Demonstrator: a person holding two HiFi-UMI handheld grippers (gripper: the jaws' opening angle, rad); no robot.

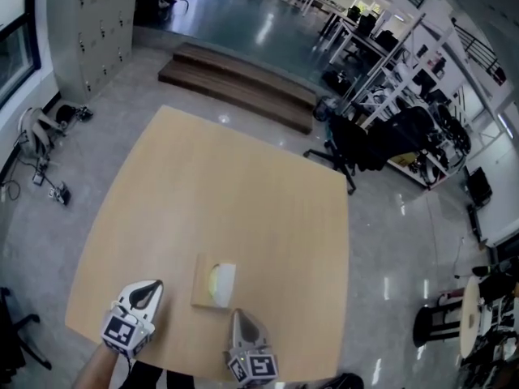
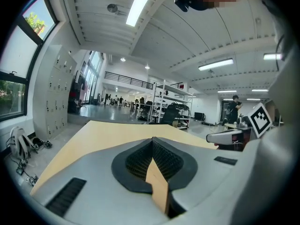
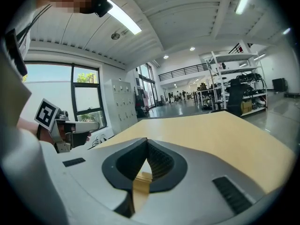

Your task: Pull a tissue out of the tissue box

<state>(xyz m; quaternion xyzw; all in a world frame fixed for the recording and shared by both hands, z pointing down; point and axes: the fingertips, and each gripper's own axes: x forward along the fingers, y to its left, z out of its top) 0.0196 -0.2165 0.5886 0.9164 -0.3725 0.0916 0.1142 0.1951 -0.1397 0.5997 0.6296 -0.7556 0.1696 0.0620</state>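
While the box (image 1: 204, 286) lies flat on the table (image 1: 243, 177) close to its near edge, neither gripper touches it. Pull not started, by my reading. Tissue (image 1: 219, 280) shows as a pale tuft at the top opening, right half of box, unpinched.

L gripper (image 1: 148, 288): just left of box, tip pointing far. Own view: pads meet at the tip, nothing betw. them, only table beyond.

R gripper (image 1: 238, 318): near side of box, slightly right, tip aimed toward the tuft. Own view: jaws together, empty. A tan stepped edge seen low through the slot is prob. the box, but view too cramped to be sure.

Why this layout: box sits w/in easy reach of both hands and the grippers flank it, so L could pin the box down while R takes the tissue. Otherwise a light box would likely lift w/ the pull. R approach lines up w/ the tuft.

Next needs: R jaws must part before closing on the tuft. Pinch tissue only, not the box rim. Risk: tearing, or box dragging if unheld.
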